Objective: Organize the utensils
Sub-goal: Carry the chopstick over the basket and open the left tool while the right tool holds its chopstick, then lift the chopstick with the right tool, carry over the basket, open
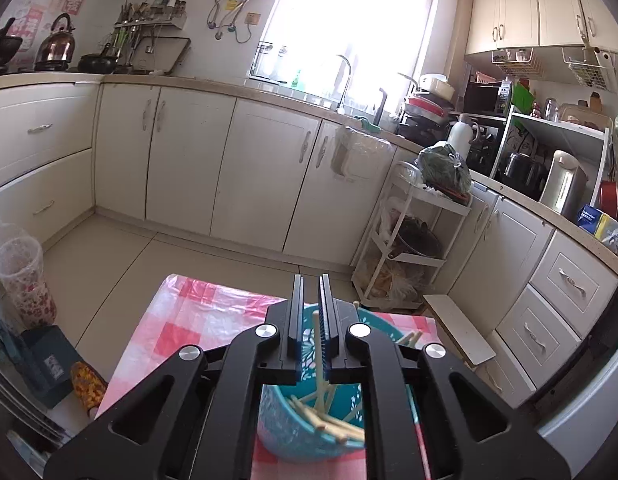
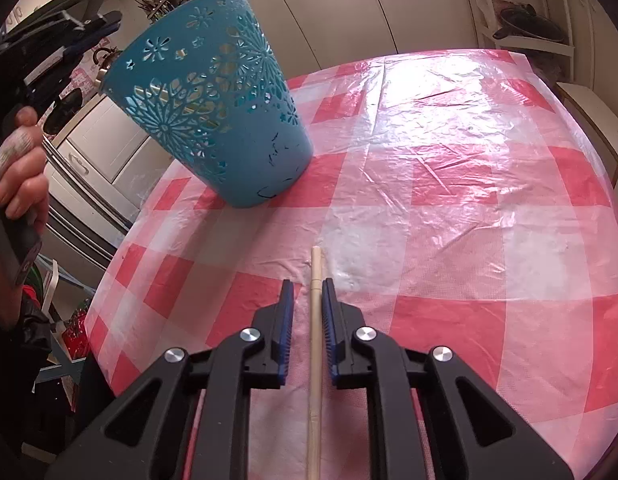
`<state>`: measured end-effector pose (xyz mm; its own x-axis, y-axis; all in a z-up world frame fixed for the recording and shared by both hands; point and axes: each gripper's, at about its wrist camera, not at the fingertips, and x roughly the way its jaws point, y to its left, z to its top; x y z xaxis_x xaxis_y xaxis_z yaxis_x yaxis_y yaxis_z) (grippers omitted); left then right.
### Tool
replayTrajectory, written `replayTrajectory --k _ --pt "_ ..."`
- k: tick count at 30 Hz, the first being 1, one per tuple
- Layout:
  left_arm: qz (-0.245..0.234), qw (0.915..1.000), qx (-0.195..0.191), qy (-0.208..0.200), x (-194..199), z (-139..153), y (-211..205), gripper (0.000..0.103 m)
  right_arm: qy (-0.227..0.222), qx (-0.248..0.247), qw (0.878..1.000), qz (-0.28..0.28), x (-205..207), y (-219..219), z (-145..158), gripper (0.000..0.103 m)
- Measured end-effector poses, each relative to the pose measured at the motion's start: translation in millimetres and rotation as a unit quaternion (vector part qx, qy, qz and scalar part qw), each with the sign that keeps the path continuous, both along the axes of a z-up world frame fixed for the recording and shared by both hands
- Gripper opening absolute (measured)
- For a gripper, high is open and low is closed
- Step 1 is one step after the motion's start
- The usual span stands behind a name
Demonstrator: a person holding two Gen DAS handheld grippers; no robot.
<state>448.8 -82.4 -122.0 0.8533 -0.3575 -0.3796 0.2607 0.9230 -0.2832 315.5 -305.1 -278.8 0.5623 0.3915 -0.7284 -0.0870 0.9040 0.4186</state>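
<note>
Status: mostly done, judging by contents. Several chopsticks [image 1: 329, 424] already in cup [image 2: 213, 92], standing at table's [image 2: 469, 208] left side. One chopstick [image 2: 315, 320] left on table, lying between right gripper's [image 2: 307, 292] parted jaws, not yet clamped. Left gripper [image 1: 311, 300] above cup mouth, jaws narrowly apart; one stick in gap, possibly not gripped. Remaining: clamp last chopstick, lift, drop into cup.

Strong daylight enters through the window [image 1: 345, 28], which is overexposed to plain white. The plastic tablecloth [image 2: 449, 152] shows bright glare on its wrinkles. Both pictures are sharp, but the fisheye bends straight lines and darkens the corners.
</note>
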Motion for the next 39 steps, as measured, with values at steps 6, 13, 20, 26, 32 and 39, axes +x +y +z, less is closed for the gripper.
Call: replayTrajectory --k 6,13,20,26,32,39 --pt "0.037 0.9979 0.049 0.021 -53 -25 32 0.062 0.010 -0.055 0.998 0.017 1 15 6 0.019" --pt "0.046 0.9895 0.106 0.087 -89 -69 49 0.073 0.018 -0.147 0.989 0.022 3 30 8 0.005" --pt "0.035 0.9893 0.089 0.110 -113 -84 58 0.075 0.019 -0.112 0.993 -0.017 -3 22 11 0.006" --pt "0.030 0.9881 0.086 0.124 -119 -91 64 0.076 0.018 -0.066 0.997 -0.036 -6 14 10 0.006" --pt "0.039 0.9863 0.077 0.141 -121 -100 73 0.076 -0.058 -0.009 0.997 -0.053 -18 5 56 0.006" --pt "0.039 0.9860 0.073 0.145 -121 -103 74 0.076 -0.115 0.054 0.990 -0.055 -15 -2 93 0.006"
